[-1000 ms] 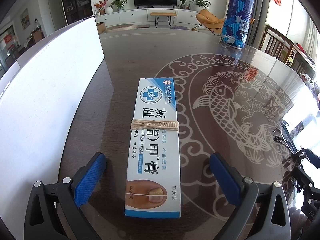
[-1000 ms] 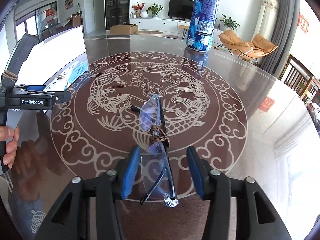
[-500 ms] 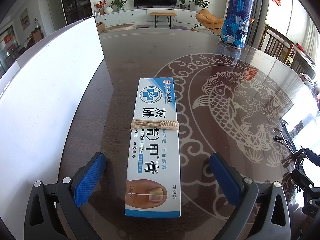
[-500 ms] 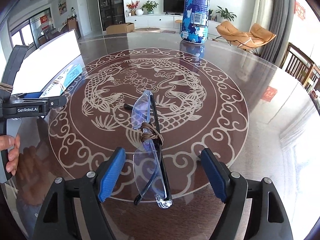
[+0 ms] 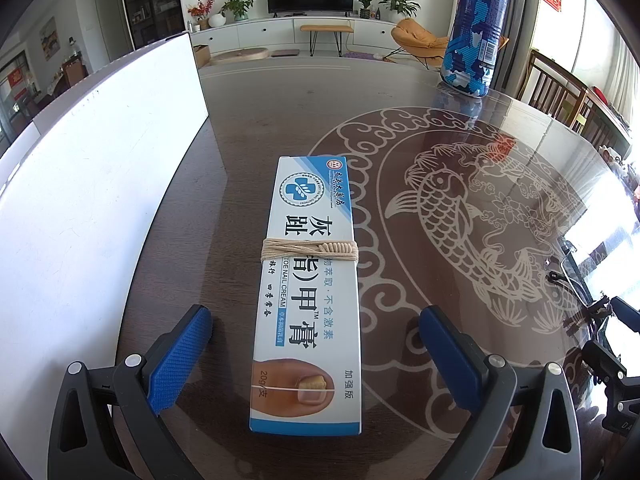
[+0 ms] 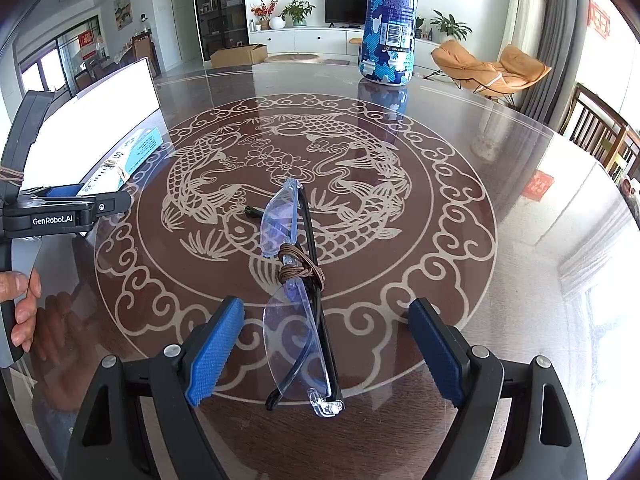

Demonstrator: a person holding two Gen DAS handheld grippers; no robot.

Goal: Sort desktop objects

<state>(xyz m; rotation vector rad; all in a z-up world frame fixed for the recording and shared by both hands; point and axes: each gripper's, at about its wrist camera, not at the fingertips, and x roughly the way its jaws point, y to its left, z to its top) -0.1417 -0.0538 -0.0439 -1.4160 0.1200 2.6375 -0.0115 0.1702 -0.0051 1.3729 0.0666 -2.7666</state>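
Observation:
A white and blue nail cream box [image 5: 308, 280], tied round its middle with beige string, lies flat on the dark glass table [image 5: 248, 112]. My left gripper [image 5: 314, 340] is open, with one blue pad on each side of the box's near end and neither touching it. Folded clear glasses [image 6: 296, 300], bound with a brown cord, rest on the table between my right gripper's [image 6: 326, 316] jaws. Those jaws are opening, and the pads stand well apart from the glasses. In the right wrist view the left gripper [image 6: 64, 208] shows at the left, held by a hand [image 6: 20, 300], with the box [image 6: 132, 152] beyond it.
A tall white panel [image 5: 88, 200] stands along the table's left side, close to the box. A blue camouflage bottle [image 6: 388, 20] stands upright at the table's far edge. Wooden chairs [image 6: 600, 136] line the right side. The table has a carp pattern [image 6: 280, 184].
The right gripper's jaws have spread wide from close beside the glasses, which stay lying on the table. The left gripper and the box have not moved.

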